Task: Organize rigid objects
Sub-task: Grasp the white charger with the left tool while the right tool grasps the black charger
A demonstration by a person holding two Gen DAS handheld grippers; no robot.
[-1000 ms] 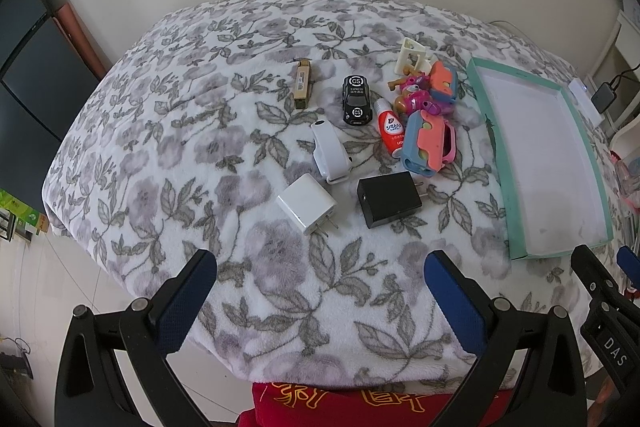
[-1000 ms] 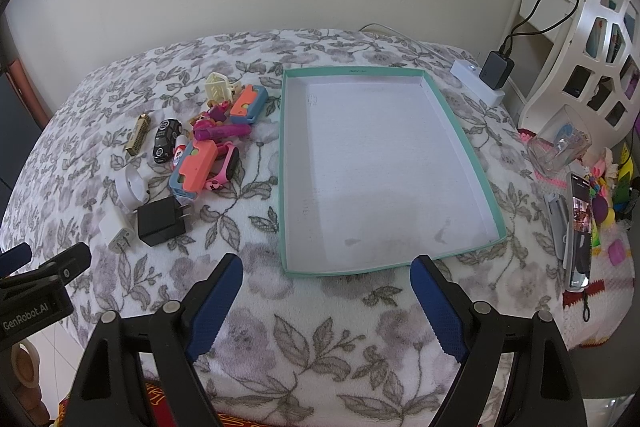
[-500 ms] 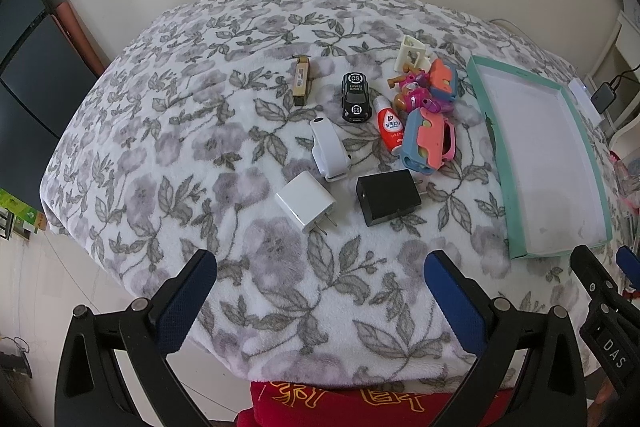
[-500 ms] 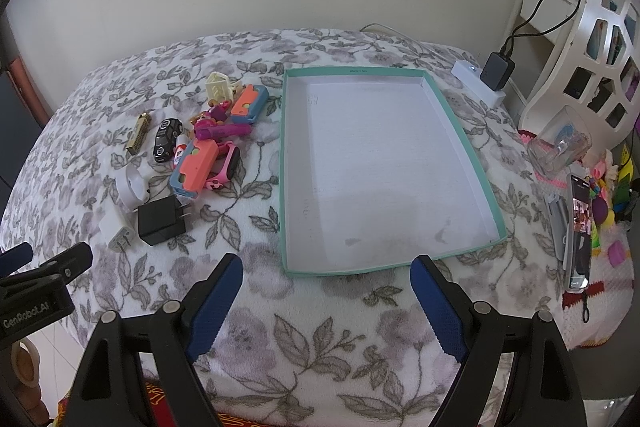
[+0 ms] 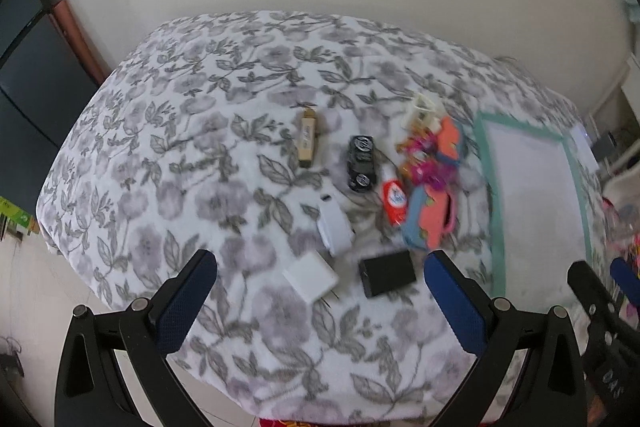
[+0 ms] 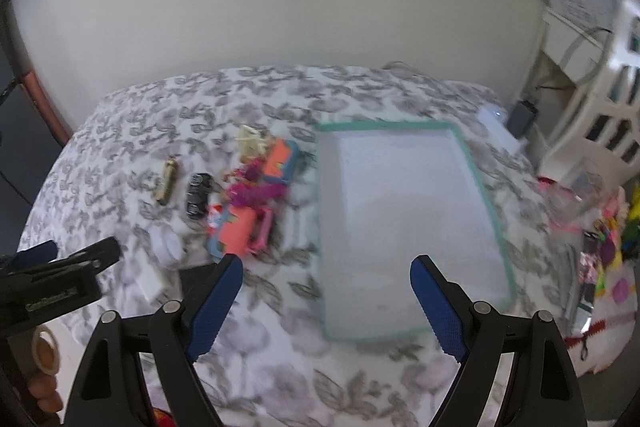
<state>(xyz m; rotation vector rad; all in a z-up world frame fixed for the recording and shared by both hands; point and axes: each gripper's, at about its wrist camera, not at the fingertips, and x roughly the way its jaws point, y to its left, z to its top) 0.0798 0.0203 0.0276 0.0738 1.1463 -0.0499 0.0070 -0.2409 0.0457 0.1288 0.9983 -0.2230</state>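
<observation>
Two grippers, both spread wide with nothing between the pads: left gripper (image 5: 320, 291) hovers over the near edge of the floral blanket (image 5: 224, 187), right gripper (image 6: 326, 291) over the near end of the tray (image 6: 486, 195). One tray, shallow, teal rim, white inside, nothing in it, at 3 o'clock of the object cluster. Near to far on the blanket: one white charger (image 5: 310, 277) and one black charger (image 5: 387, 273) side by side, nearest the left gripper's fingers; one white rounded gadget (image 5: 334, 227) just past them at 12 o'clock; one blue-orange toy car (image 5: 428, 223) with pink trim at 1 o'clock of the black charger; one red-and-white small bottle (image 5: 394, 201) touching that car's left side; one black toy car (image 5: 362, 163); one tan lighter-like stick (image 5: 308, 139) at 10 o'clock, apart from the rest; a magenta toy (image 5: 424, 167), a second orange-blue toy (image 5: 450, 139) and a cream plastic piece (image 5: 420, 111) bunched farthest, count inside the bunch unclear from blur. Clutter and a white shelf (image 6: 600, 99) sit at 3 o'clock beyond the tray. Path to the tray is unobstructed.
</observation>
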